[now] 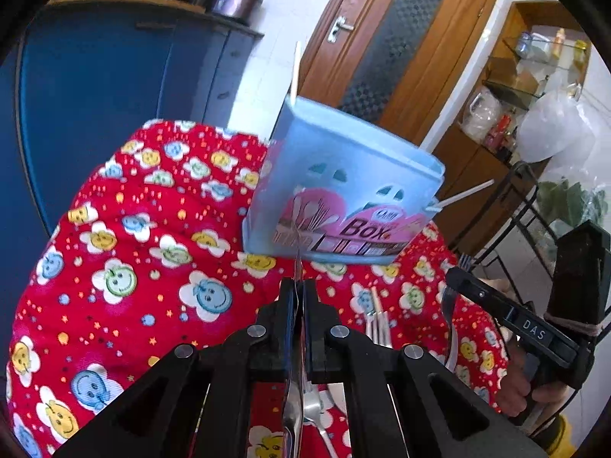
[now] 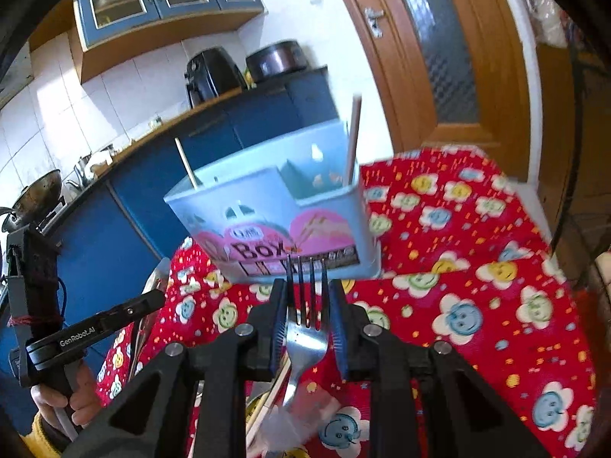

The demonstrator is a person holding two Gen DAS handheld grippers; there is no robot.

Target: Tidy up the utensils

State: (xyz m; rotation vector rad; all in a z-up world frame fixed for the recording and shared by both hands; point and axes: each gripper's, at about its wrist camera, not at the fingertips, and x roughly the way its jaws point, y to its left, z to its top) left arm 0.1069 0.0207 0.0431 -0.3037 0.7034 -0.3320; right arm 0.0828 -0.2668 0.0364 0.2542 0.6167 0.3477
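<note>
A light-blue utensil box [image 1: 343,191] with a pink "Box" label stands on the red smiley-flower tablecloth [image 1: 133,248], with chopsticks [image 1: 294,72] sticking up from it. My left gripper [image 1: 298,286] is shut on a metal spoon [image 1: 297,267] seen edge-on, pointing at the box front. In the right wrist view the box [image 2: 275,221] shows its divided compartments and a chopstick [image 2: 353,137]. My right gripper [image 2: 307,286] is shut on a fork [image 2: 307,328], tines up, just before the box. The left gripper [image 2: 158,297] shows at the left with its spoon [image 2: 154,278].
More utensils [image 1: 378,324] lie on the cloth between the grippers, with chopsticks [image 2: 267,393] and a clear wrapper [image 2: 305,416] below the fork. Blue cabinets [image 1: 114,95] stand behind, a wooden door [image 1: 401,38] to the right, a black metal rack [image 1: 527,198] beside the table.
</note>
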